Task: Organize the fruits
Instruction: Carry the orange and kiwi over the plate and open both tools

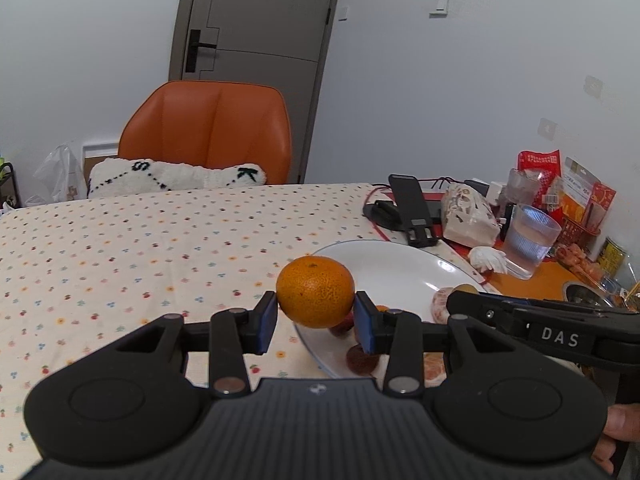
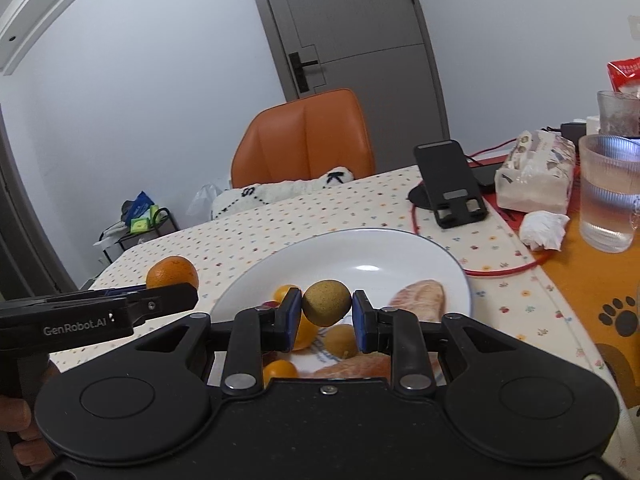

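Above the near edge of the white plate (image 1: 400,264), the left gripper (image 1: 316,318) held a whole orange (image 1: 315,297) clear of the table, its blue pads (image 1: 267,322) pressed against the fruit's two sides at about its widest part. Beside it, the right gripper (image 2: 326,314) had its jaws closed narrow on a small brownish-green fruit (image 2: 326,303), perhaps a kiwi berry or longan, though the kind could not be told for certain, and it hung over the middle of the plate. On the plate lay peeled citrus segments (image 2: 422,300), several small yellow-orange fruits (image 2: 280,369), another greenish one (image 2: 340,338) and, in the left wrist view, a dark red fruit (image 1: 360,360). The floral tablecloth (image 1: 120,248) beyond the plate was bare, with a phone stand (image 2: 452,184), a tissue pack (image 2: 536,172) and a ribbed glass (image 2: 608,192) well apart to the right. The orange looked firm and fairly heavy for its size, with a pebbled rind that should give the pads good friction; a hold across its equator seemed right, since a grip nearer either end would probably let it roll out. The small fruit appeared light and smooth, likely thin-skinned and easily bruised, so only gentle pressure across its middle seemed wise. The peeled segments looked soft and wet, and would probably tear or slip if pinched hard.
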